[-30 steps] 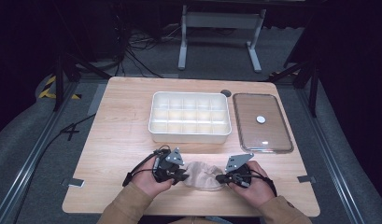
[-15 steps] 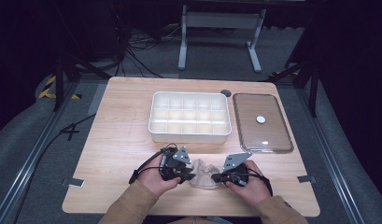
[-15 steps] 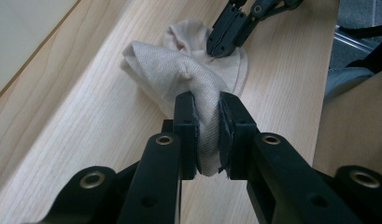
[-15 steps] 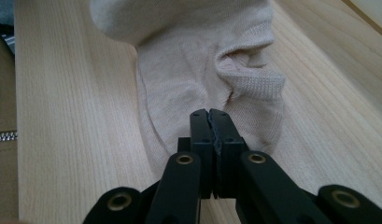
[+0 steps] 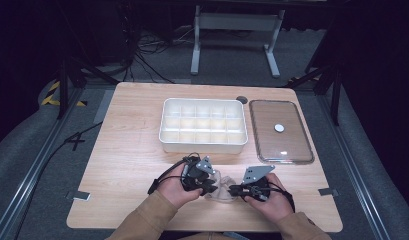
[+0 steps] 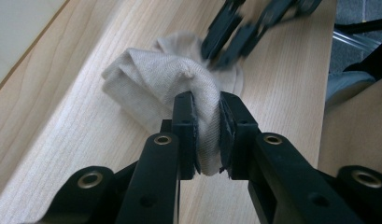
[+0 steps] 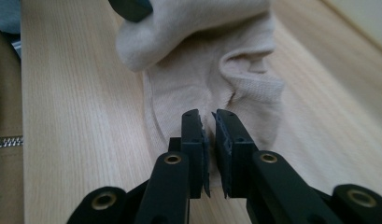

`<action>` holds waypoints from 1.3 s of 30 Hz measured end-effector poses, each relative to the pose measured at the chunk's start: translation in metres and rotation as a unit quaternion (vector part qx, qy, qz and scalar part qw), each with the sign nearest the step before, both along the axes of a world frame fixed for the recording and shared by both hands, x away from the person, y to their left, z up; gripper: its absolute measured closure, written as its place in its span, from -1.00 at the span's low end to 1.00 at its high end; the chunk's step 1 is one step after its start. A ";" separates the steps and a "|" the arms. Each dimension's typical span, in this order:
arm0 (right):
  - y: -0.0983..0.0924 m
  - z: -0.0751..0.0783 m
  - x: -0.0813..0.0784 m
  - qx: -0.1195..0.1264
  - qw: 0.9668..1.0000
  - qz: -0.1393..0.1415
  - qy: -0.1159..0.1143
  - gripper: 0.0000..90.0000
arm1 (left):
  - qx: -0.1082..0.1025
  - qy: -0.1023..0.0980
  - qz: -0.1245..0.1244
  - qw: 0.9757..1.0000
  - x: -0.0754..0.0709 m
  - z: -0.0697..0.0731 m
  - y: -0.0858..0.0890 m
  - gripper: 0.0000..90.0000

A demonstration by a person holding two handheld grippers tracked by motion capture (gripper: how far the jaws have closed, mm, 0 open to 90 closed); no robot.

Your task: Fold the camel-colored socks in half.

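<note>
Your left hand-held gripper (image 6: 207,135) is clamped on a raised, bunched fold of the beige sock (image 6: 156,84), which lies at the near edge of the wooden worktop (image 5: 127,150) between your two hands. Your right hand-held gripper (image 7: 209,140) has its jaws nearly together, pinching the sock's flat ribbed edge against the worktop. Behind the sock stand the white compartment tray (image 5: 164,142) and, just to its right, the clear lid (image 5: 264,112).
</note>
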State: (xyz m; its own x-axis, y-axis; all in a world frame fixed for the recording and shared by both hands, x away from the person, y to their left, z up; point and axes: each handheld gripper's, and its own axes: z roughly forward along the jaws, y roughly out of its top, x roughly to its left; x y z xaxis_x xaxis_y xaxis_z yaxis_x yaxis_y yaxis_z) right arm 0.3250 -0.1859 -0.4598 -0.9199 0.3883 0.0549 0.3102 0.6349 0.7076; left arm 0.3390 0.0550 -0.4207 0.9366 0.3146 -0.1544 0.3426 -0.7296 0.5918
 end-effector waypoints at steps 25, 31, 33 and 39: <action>0.000 -0.011 0.004 -0.036 0.999 -0.023 -0.015 0.98 | -0.012 0.010 -0.002 1.000 0.004 -0.004 -0.015 0.75; -0.001 -0.011 0.004 -0.033 0.999 -0.019 -0.015 0.98 | -0.006 0.005 -0.004 1.000 0.009 -0.010 -0.026 0.75; -0.001 -0.011 0.004 -0.033 0.999 -0.018 -0.016 0.98 | -0.004 0.010 -0.008 1.000 0.010 -0.014 -0.028 0.74; -0.001 -0.011 0.004 -0.035 0.999 -0.018 -0.014 0.96 | -0.017 0.007 0.011 1.000 0.009 -0.014 -0.029 0.45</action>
State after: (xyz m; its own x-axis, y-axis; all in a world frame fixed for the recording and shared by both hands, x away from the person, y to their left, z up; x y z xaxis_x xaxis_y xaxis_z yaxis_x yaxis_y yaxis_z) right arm 0.3286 -0.1872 -0.4710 -0.9059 0.4235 0.0007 0.3145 0.6715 0.6710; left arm 0.3477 0.0265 -0.4348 0.9272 0.3291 -0.1789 0.3669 -0.7010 0.6115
